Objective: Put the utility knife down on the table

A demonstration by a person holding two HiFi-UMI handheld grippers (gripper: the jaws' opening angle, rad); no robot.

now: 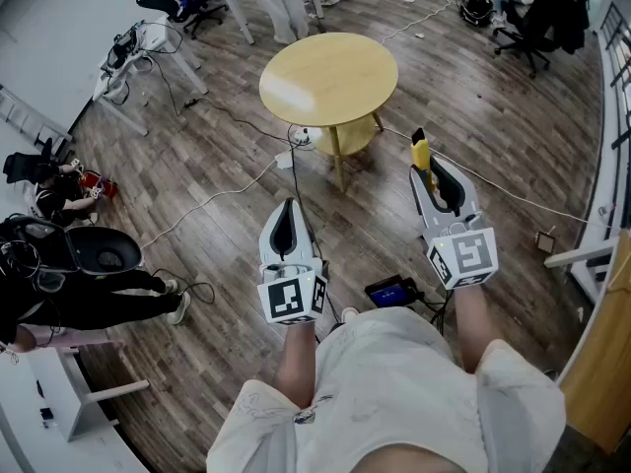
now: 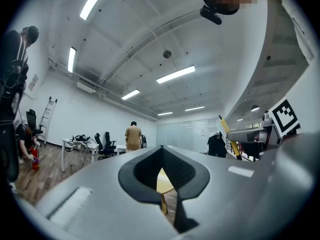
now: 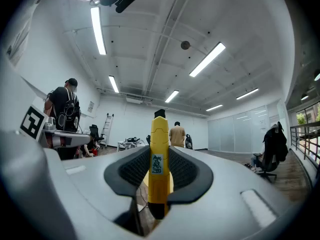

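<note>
Tongs and knife are both short of the bench, so by my reading the task has hardly begun. The round top is bare, and the utility knife is in the air over the wood floor, on the near side of the bench and off to its right. What is left, as I judge it, is to carry the knife out over the top, lower it until it lies flat there, and let go.

Left tongs: the jaws are together with nothing between them. Through the hollow of the pads I see only the bench's yellow top beyond. They hang beside the right pair, a little nearer to me, doing no work.

Right tongs: the jaws are partly apart and clamped on the yellow body of the knife, with the pads pressing it from both sides. The knife runs along the jaws and sticks out past their tips, its dark end leading towards the bench.
</note>
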